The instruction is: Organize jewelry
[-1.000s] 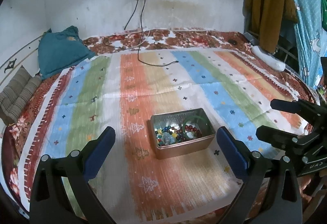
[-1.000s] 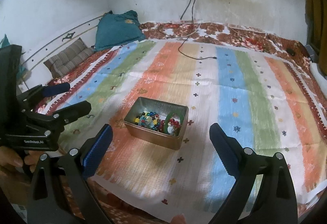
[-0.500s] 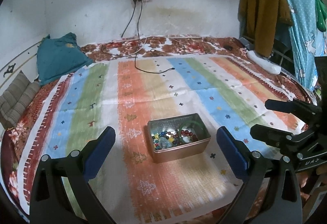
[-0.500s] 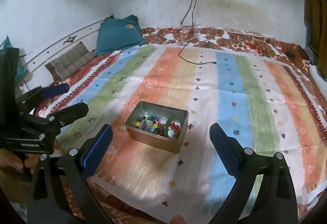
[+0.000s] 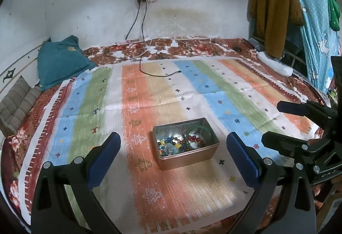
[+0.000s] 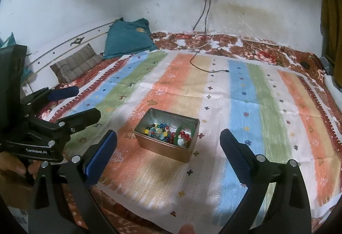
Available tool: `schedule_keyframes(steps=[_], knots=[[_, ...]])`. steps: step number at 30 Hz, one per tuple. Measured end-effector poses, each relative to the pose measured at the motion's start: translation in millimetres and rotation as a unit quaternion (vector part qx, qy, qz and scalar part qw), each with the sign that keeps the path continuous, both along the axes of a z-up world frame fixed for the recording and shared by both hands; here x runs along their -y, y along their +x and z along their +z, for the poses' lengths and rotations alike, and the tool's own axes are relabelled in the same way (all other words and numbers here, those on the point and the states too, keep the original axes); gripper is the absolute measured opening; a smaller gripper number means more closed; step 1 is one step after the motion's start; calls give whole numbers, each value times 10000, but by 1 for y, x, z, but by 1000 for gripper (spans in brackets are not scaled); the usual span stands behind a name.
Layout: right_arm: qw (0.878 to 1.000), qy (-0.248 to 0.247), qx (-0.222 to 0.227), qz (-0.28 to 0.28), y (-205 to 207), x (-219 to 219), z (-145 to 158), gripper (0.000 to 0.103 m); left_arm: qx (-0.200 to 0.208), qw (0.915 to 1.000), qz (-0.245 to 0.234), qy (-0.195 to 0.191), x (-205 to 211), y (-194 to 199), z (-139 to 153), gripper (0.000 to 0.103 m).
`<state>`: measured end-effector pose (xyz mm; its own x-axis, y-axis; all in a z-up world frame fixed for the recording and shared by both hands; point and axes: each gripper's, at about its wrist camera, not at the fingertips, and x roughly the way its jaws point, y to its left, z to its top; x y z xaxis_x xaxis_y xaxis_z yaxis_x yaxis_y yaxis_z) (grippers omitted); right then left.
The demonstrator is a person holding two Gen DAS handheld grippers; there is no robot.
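Left wrist view: rectangular metal tin (image 5: 185, 144) of coloured beads (image 5: 171, 145) is seen at frame centre on the striped bedspread (image 5: 149, 191). Left gripper (image 5: 171, 157) and right gripper (image 6: 168, 152) fingers are spread wide, empty.

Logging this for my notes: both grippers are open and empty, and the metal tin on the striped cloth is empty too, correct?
Not quite. The metal tin is not empty: the left wrist view shows coloured beads and a green bangle inside it. The rest holds: the left gripper and right gripper are open and empty, and the tin sits on the striped cloth.
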<state>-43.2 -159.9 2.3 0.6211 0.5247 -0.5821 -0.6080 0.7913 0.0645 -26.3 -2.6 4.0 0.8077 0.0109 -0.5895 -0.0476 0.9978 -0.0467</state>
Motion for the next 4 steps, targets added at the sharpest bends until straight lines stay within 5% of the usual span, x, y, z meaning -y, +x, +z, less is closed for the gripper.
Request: schedule_keyframes(steps=[4], knots=[[10000,-2,6,8,0,0,0,98,12,10000,-8,19,-2,1,1,97]])
